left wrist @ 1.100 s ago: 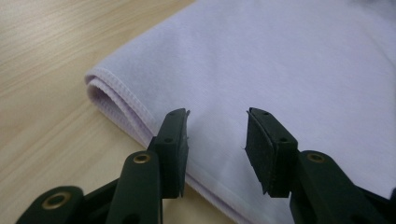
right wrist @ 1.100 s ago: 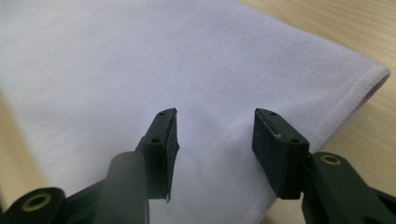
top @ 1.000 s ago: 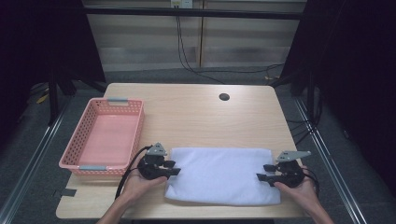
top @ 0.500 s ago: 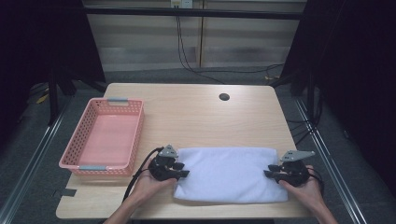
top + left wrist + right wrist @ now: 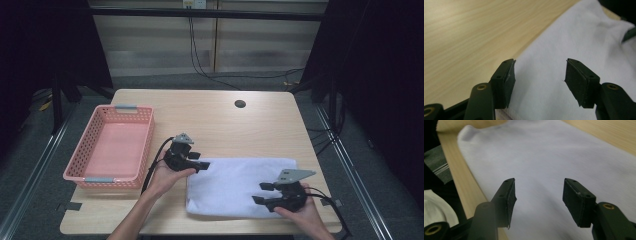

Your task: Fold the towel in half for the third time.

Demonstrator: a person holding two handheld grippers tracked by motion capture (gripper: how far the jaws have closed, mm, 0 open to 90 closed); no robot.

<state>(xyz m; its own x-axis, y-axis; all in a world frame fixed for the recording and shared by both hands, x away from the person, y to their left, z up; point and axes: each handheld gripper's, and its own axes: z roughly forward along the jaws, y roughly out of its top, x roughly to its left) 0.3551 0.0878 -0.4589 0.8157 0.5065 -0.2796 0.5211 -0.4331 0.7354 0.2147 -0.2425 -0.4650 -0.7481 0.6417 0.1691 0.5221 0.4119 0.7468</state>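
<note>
Covering the white cloth's (image 5: pixel 235 185) near corner, the right gripper (image 5: pixel 263 193) (jaws parted).

Empty pink basket (image 5: pixel 112 147) at the wooden table's (image 5: pixel 210 117) left side.

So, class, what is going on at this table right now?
A person holds a two-jaw gripper in each hand over a folded white cloth on a wooden table. The left gripper is at the cloth's far left corner, the right gripper above its near right part. Both sets of jaws have just been opening and stand apart, with cloth beneath them but nothing pinched. A pink basket sits to the left, nothing in it.
</note>
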